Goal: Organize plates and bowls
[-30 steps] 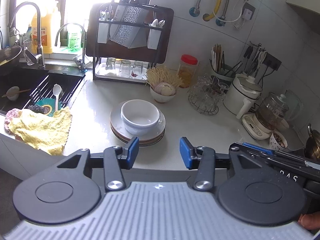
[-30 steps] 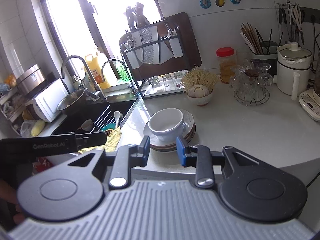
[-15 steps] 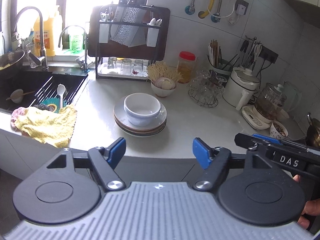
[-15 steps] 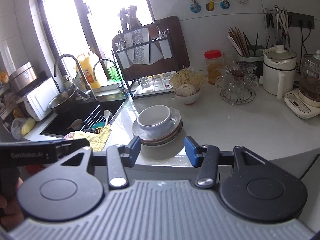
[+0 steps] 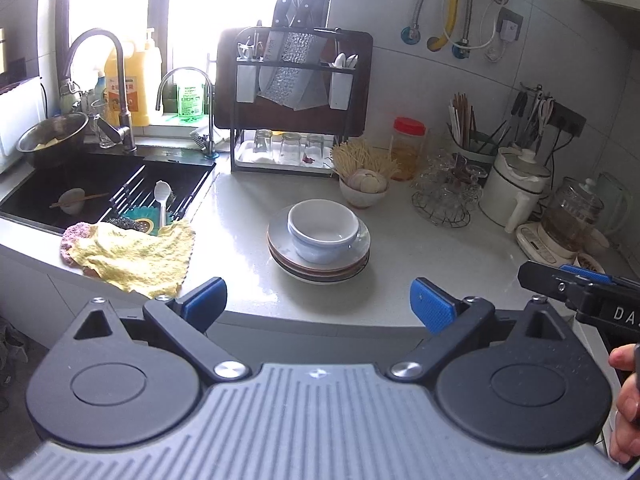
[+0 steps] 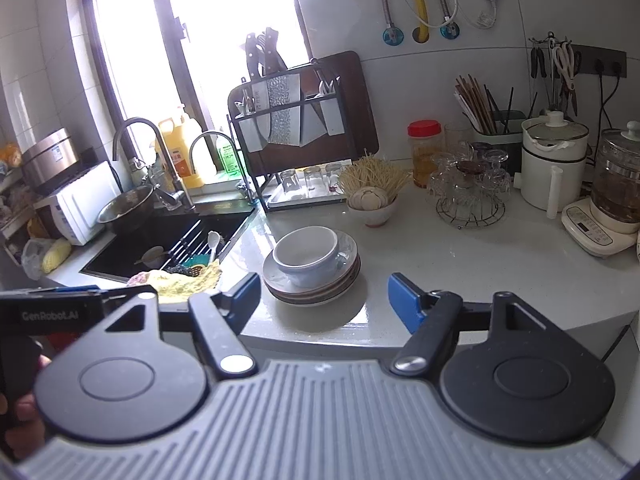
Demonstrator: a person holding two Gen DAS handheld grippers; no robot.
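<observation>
Fingers of the left gripper [image 5: 318, 300] stand spread wide with nothing between them, their jaws having just been opening; the right gripper [image 6: 324, 296] has also just been opening and holds nothing, its blue pads less far apart. Both hang short of the counter's near edge, off the counter [image 5: 440, 256], touching no dish. Beyond the gap of each pair sits the white bowl [image 5: 323, 229], upright on the stack of plates [image 5: 320, 268], near the counter's front edge and well apart from the pads. Left of the stack, a yellow cloth [image 5: 132, 256] drapes over the near edge of the counter beside the black sink [image 5: 52, 192], where a white spoon [image 5: 162, 200] lies on a rack. Toward the back edge stand a small bowl of garlic [image 5: 363, 192], a knife rack [image 5: 296, 100] with upturned glasses beneath, a red-lidded jar [image 5: 407, 148] and a white kettle [image 5: 516, 188]. Bright window light falls behind the taps.
</observation>
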